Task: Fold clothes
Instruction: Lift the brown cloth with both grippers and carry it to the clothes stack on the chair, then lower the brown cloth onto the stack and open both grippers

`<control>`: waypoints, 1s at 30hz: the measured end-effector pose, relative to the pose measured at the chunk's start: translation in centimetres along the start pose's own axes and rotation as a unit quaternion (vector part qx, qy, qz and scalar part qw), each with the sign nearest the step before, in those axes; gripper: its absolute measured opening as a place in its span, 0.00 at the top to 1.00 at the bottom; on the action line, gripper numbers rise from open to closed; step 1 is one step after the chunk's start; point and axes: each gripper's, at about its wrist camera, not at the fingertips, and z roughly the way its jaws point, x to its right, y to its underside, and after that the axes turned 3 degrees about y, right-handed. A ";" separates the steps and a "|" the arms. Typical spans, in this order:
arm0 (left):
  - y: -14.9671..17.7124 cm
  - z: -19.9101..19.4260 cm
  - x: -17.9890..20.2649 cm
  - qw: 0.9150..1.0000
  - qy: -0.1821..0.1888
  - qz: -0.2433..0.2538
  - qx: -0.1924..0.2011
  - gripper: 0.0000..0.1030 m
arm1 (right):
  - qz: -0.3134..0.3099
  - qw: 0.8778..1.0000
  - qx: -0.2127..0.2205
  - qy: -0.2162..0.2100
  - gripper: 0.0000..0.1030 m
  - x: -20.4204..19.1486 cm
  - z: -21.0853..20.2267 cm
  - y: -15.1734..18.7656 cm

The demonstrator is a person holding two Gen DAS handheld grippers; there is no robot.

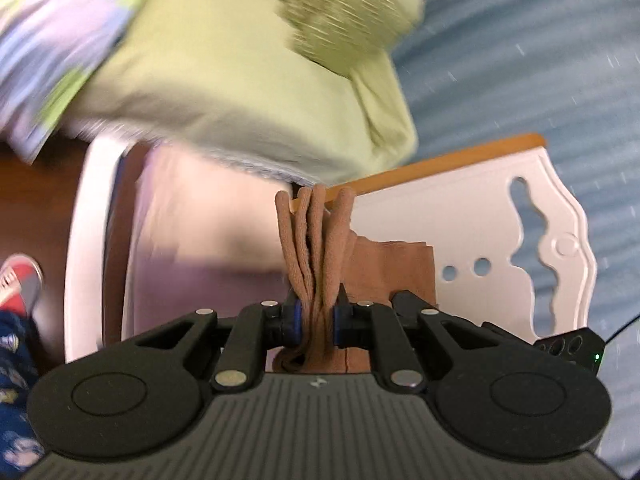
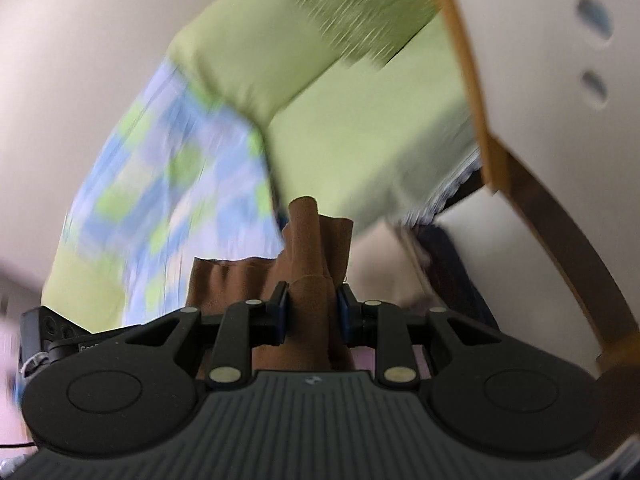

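Observation:
A brown thin garment (image 1: 316,240) is bunched in folds between the jaws of my left gripper (image 1: 316,316), which is shut on it. More of it hangs to the right (image 1: 392,268). In the right wrist view my right gripper (image 2: 312,312) is shut on another bunched part of the same brown garment (image 2: 308,248), with a flat fold spreading to the left (image 2: 224,284). Both grippers hold the cloth up in the air. Both views are blurred by motion.
A bed with a light green sheet (image 1: 224,92) and a blue, green and white checked cover (image 2: 168,184) lies ahead. Its white headboard with an orange edge (image 1: 480,220) stands at right. A blue striped wall (image 1: 540,60), brown floor (image 1: 36,200) and a shoe (image 1: 20,280) show.

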 end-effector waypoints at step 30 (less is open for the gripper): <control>4.8 5.5 -10.8 0.994 -0.064 -0.047 0.080 0.56 | -0.064 0.997 -0.019 0.026 0.50 9.7 9.3 4.5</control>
